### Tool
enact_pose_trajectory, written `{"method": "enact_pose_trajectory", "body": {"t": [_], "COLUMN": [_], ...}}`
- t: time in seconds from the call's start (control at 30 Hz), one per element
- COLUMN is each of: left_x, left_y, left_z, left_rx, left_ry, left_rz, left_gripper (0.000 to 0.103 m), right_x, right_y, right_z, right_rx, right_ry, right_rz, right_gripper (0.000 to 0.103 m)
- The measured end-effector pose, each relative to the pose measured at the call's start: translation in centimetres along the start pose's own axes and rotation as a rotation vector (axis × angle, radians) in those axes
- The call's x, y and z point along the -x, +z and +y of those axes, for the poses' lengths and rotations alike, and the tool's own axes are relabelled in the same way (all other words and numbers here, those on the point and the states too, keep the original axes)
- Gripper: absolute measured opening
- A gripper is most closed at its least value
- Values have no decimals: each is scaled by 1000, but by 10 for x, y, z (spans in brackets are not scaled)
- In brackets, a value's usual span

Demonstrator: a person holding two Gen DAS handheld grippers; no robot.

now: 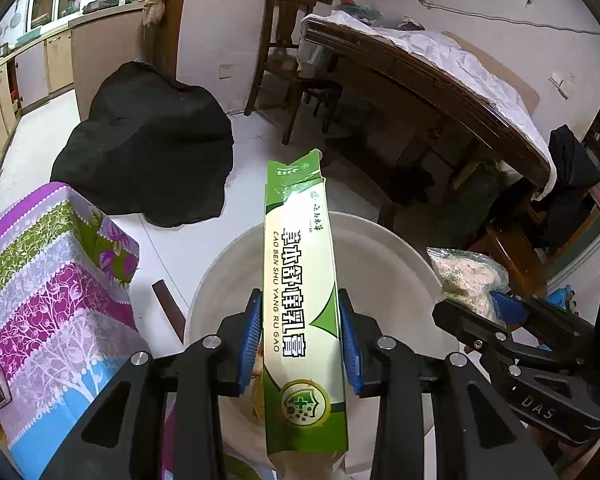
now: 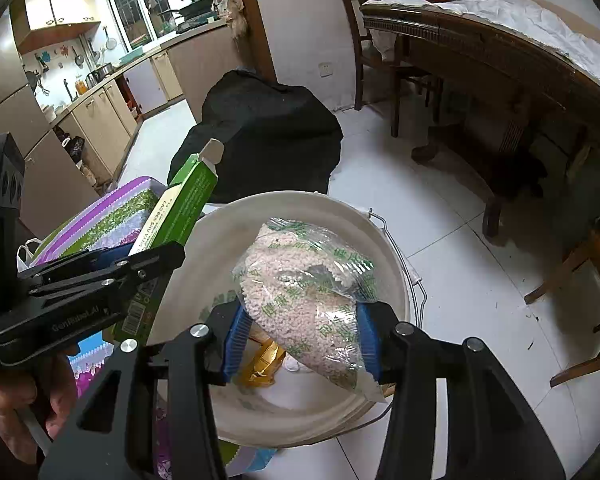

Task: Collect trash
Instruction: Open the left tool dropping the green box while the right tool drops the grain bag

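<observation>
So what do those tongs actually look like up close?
Both tongs, left and right, are black linkage frames with round silver bolts and ribbed blue pads on the fingers. White lettering marks the bodies. A bare hand grips one handle; no cables are visible.

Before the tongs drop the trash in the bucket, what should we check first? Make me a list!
1. Left tongs grip the green box: ok, both blue pads press its sides.
2. Right tongs grip the bag of pellets: ok, pinched between the pads.
3. Box above the white bucket: ok, the bucket opening lies under it.
4. Bag above the bucket: ok, it hangs over the opening.
5. Room inside the bucket: ok, only a gold wrapper and small scraps show at the bottom.
6. The two tongs clear of each other: cannot tell, they sit close side by side.
</observation>
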State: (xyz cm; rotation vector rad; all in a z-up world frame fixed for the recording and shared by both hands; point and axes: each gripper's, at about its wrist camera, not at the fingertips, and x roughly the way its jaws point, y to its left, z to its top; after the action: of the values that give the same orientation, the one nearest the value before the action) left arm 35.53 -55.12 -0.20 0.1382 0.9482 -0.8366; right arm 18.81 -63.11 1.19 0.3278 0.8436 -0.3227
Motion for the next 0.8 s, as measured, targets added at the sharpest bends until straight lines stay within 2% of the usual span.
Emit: {"method": "enact_pose_trajectory", "body": {"t": [0.1,0.13,0.17,0.23,0.53,0.67,0.73,0.8], "left_x": [0,1,2,2,17,45,65,91], "left_y": [1,2,2,2,-7,-25,-41,-63], "left_z": [2,3,4,6,12,19,23,31], "left_rx": [6,9,12,14,1,-14,-46,-90], "left_ry": [7,10,11,10,30,27,29,56], "left_rz": [-4,-6,-9,-7,-19,-45,-64,-96], "left_gripper": [41,48,53,56,57,57,61,65], "right_x": [-1,0,-1,0,22,55,76,100], "right_y": [0,1,2,2,-3,-16,-29,-51], "right_z": [-3,-4,-5,-8,-9,6,18,37], "right_rx": [-5,-11,-19,-32,-44,1,34,82], "right_ry": [3,4,9,17,34,59,91,138], "right_rz": [-1,-3,-4,-12,-72,-156,-218,-289], "right_gripper": [47,49,54,59,59,59,63,72]}}
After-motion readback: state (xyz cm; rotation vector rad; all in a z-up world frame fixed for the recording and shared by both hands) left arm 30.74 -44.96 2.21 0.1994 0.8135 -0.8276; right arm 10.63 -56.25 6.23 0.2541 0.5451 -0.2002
